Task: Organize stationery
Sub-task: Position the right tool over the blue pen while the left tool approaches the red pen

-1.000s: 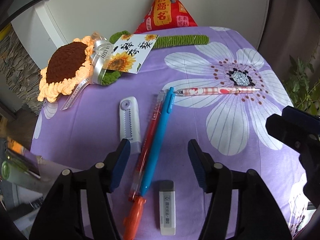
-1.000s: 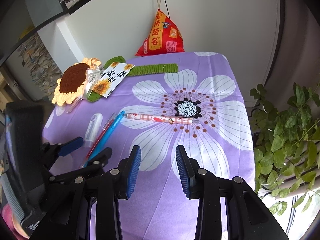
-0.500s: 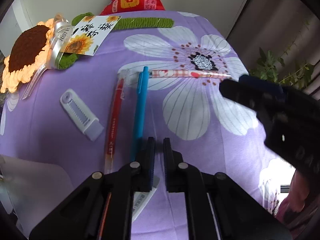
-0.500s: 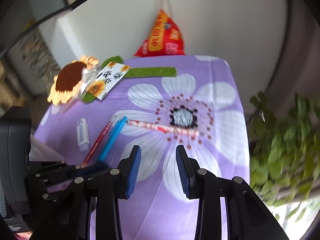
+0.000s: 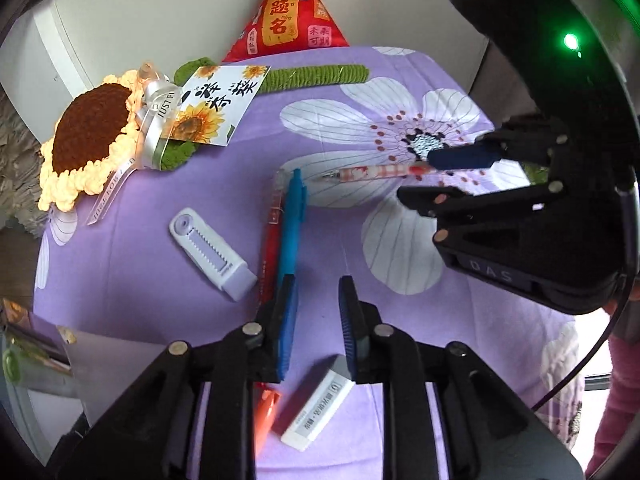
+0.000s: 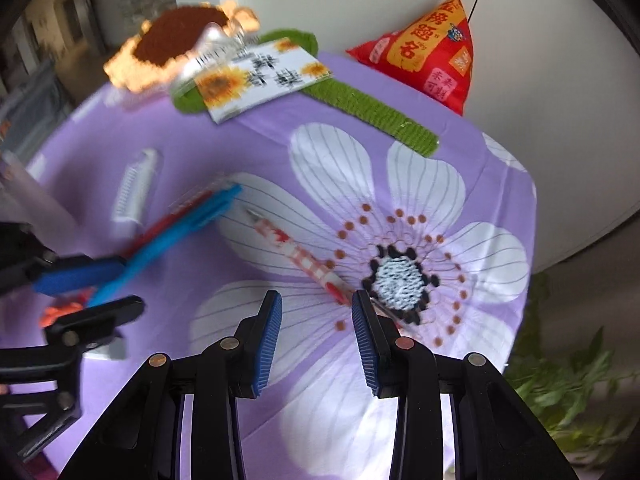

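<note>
On the purple flowered cloth (image 5: 140,280) a blue pen (image 5: 291,236) and a red pen (image 5: 269,248) lie side by side. A white correction tape (image 5: 212,254) lies left of them and a white eraser (image 5: 320,404) lies tilted below. My left gripper (image 5: 318,304) hovers over the pens' near ends, its jaws opening with nothing between them; the blue pen runs under the left pad. A pink checked pen (image 6: 296,252) crosses the printed flower. My right gripper (image 6: 316,312) is open just over its near end, gripping nothing. In the left wrist view the right gripper (image 5: 436,178) covers that end.
A crochet sunflower (image 5: 88,136), a sunflower card (image 5: 216,108), a green crochet stem (image 5: 316,76) and a red pouch (image 5: 286,20) line the back of the table. A clear plastic item (image 5: 28,356) sits at the left edge. A potted plant (image 6: 568,392) stands off the right edge.
My left jaws went from wide open to shut, then parted a little; the eraser now lies askew. My right gripper rolled and moved in over the pink pen's end.
</note>
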### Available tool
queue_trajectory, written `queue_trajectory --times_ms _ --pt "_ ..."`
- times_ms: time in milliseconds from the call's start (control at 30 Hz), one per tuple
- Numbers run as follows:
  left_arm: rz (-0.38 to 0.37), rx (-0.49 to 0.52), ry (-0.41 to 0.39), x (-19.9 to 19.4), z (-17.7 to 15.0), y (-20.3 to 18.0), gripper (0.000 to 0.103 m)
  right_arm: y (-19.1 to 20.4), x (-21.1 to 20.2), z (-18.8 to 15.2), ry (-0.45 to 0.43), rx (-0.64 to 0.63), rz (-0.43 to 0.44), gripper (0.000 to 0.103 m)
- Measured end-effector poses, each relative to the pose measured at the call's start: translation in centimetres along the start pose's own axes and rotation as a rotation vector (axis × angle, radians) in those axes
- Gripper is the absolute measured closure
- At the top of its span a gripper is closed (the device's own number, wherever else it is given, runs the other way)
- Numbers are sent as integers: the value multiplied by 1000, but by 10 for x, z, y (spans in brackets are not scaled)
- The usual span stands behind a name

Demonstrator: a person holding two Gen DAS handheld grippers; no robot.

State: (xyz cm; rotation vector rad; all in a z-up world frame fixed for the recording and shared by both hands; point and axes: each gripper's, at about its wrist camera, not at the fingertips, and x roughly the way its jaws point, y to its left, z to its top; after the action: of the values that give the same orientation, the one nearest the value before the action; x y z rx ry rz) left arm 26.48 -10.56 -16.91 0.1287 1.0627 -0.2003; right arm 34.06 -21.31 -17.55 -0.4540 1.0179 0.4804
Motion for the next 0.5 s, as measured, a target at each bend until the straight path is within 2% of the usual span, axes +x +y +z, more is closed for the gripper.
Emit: queue_trajectory --times_ms 100,167,200,233,267,333,367,400,500 --pt "26 5 5 6 1 0 82 0 3 2 1 -25 -19 67" --pt "63 9 12 8 1 2 77 -2 3 2 2 -5 -14 69" --pt "81 10 18 10 1 2 72 -3 3 2 3 9 -20 74" --pt "99 9 29 12 1 2 71 -4 4 2 16 19 -14 96" --pt "110 3 50 17 2 3 71 -5 7 1 50 39 17 101" --pt "109 -9 51 18 3 4 71 -5 6 -2 45 53 25 101" --pt "106 -8 50 17 4 3 75 -4 4 -5 46 70 50 102" --pt "106 -1 51 18 4 2 85 -4 2 -9 45 89 80 102" --pt "59 11 57 19 5 -2 86 -1 -7 -25 37 116 136 102"
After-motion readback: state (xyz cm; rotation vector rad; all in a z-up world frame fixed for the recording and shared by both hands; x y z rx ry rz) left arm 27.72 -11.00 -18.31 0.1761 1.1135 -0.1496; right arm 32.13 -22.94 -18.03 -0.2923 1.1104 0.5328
